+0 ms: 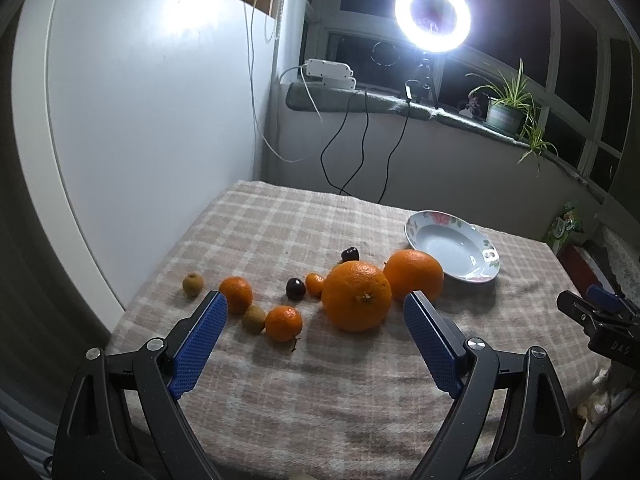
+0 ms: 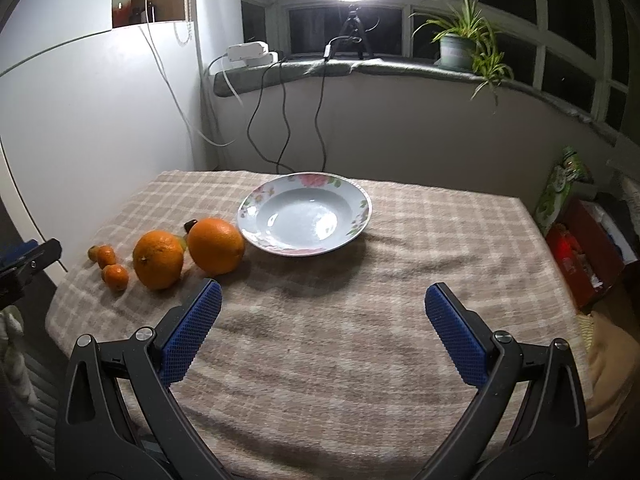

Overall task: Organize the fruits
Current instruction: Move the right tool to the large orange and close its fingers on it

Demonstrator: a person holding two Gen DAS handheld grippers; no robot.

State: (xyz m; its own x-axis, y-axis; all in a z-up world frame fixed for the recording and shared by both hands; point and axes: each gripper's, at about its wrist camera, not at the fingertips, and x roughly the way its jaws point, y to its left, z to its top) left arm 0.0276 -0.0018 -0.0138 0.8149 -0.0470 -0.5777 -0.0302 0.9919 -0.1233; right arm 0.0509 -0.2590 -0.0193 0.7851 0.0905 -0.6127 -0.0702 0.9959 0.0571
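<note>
Fruit lies scattered on a checked tablecloth [image 1: 280, 224]. Two large oranges [image 1: 357, 296] [image 1: 414, 274] sit side by side near a flowered white plate [image 1: 452, 246], which holds nothing. Left of them lie three small mandarins [image 1: 284, 323] [image 1: 236, 293] [image 1: 315, 283], two dark cherries [image 1: 295, 289] [image 1: 350, 254] and two brownish kiwis [image 1: 193, 284] [image 1: 254, 319]. My left gripper [image 1: 316, 306] hangs open just short of the near orange. My right gripper [image 2: 323, 296] is open over bare cloth in front of the plate [image 2: 305, 214], with the oranges [image 2: 158, 259] [image 2: 216, 245] to its left.
A white panel [image 1: 132, 112] stands along the table's left edge. Behind the table runs a windowsill with a ring light [image 1: 432, 10], a power strip [image 1: 328, 74], dangling cables and a potted plant [image 1: 506, 114]. Boxes and bags [image 2: 576, 240] crowd the floor at right.
</note>
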